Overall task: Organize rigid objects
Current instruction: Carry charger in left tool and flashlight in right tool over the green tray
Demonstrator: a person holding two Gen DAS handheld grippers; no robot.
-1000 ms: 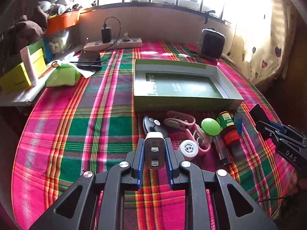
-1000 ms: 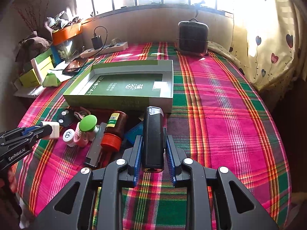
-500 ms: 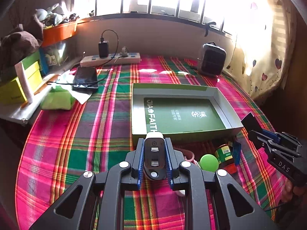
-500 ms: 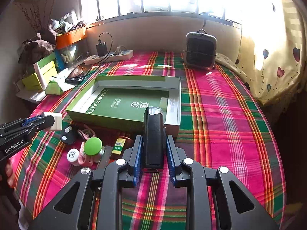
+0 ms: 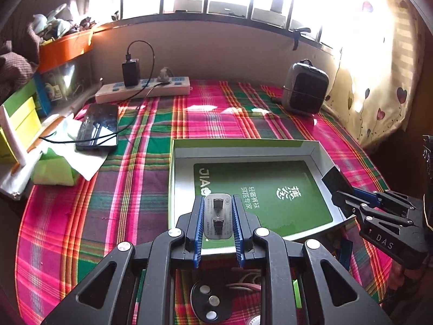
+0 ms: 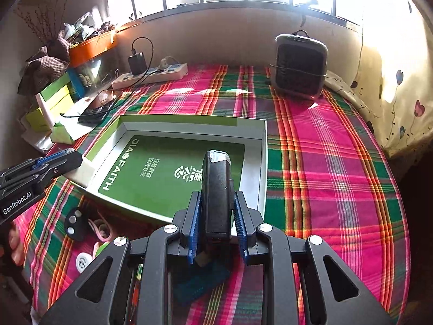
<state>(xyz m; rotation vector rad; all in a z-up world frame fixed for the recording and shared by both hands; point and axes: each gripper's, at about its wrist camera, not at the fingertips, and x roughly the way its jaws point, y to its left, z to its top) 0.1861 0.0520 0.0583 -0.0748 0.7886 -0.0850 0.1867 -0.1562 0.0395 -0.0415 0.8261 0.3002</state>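
Observation:
My left gripper (image 5: 217, 216) is shut on a white plug adapter (image 5: 218, 218) and holds it over the near left edge of the open green-and-white box (image 5: 243, 144). The adapter also shows in the right wrist view (image 6: 84, 169) at the box's left wall. My right gripper (image 6: 216, 211) is shut on a black lighter (image 6: 216, 189) and holds it above the box's near right part (image 6: 263, 162). The right gripper appears in the left wrist view (image 5: 349, 192) with the lighter's tip (image 5: 334, 180) over the box's right wall.
Loose items lie on the plaid cloth in front of the box: a black key fob (image 6: 74, 223), pink scissors (image 6: 101, 228), a white cap (image 6: 83, 262), a teal card (image 6: 200, 281). A phone (image 5: 98, 127), power strip (image 5: 143, 89) and heater (image 5: 304, 92) stand farther back.
Both grippers have lifted their objects from the pile and moved forward over the box. The adapter and the lighter now hang above its near edge.

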